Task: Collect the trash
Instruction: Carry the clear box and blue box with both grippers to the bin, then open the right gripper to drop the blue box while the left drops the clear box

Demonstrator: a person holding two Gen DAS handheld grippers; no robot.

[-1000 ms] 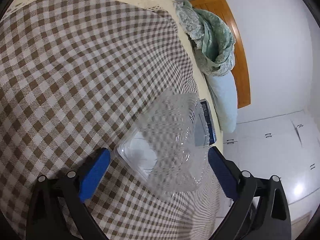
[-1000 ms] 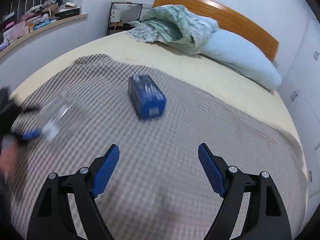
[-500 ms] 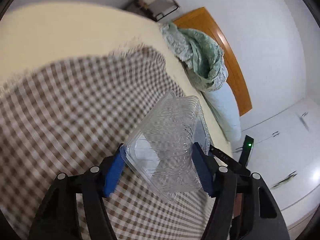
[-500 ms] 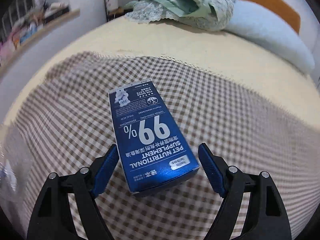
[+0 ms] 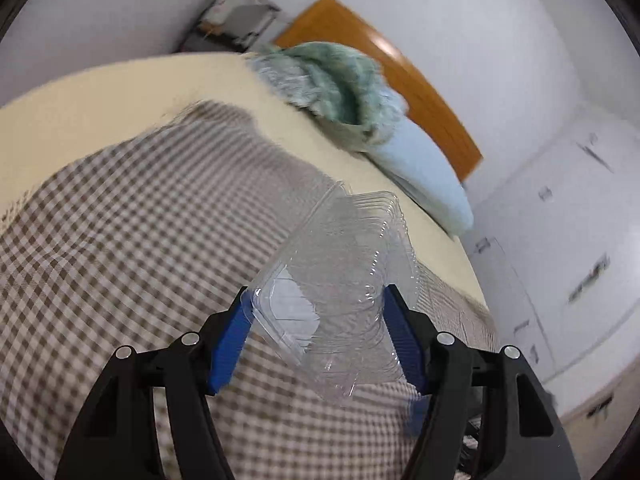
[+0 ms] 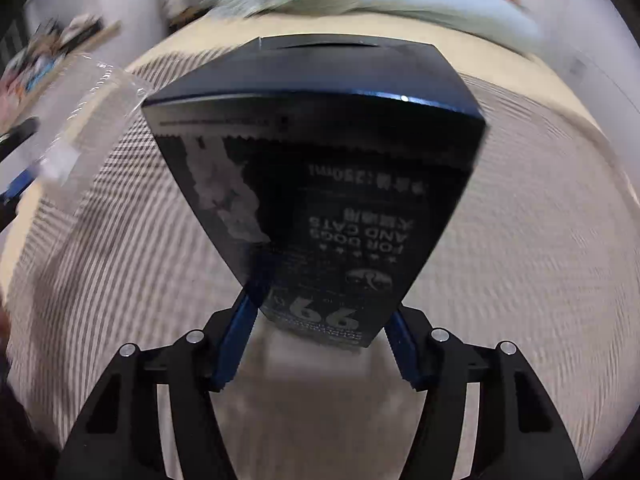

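A clear plastic clamshell container (image 5: 344, 264) hangs above the brown checked blanket (image 5: 140, 220), with my left gripper (image 5: 317, 292) shut on its two sides. The same container (image 6: 80, 120) shows blurred at the left edge of the right wrist view. A dark blue pet-supplement box (image 6: 320, 152) stands up between the blue pads of my right gripper (image 6: 326, 300). Those jaws are closing, and both pads press on the box's lower sides. The box looks lifted off the blanket (image 6: 540, 240) and hides much of the bed behind it.
A cream bed sheet (image 5: 100, 96) lies under the blanket. A green bundle of bedding (image 5: 336, 80) and a pale blue pillow (image 5: 424, 172) lie by the wooden headboard (image 5: 400, 68). White wardrobe doors (image 5: 560, 240) stand to the right, and a metal shelf (image 5: 236, 20) in the far corner.
My left gripper closed on the clear container and lifted it off the blanket. My right gripper went to the blue box, closed around it and raised it on end.
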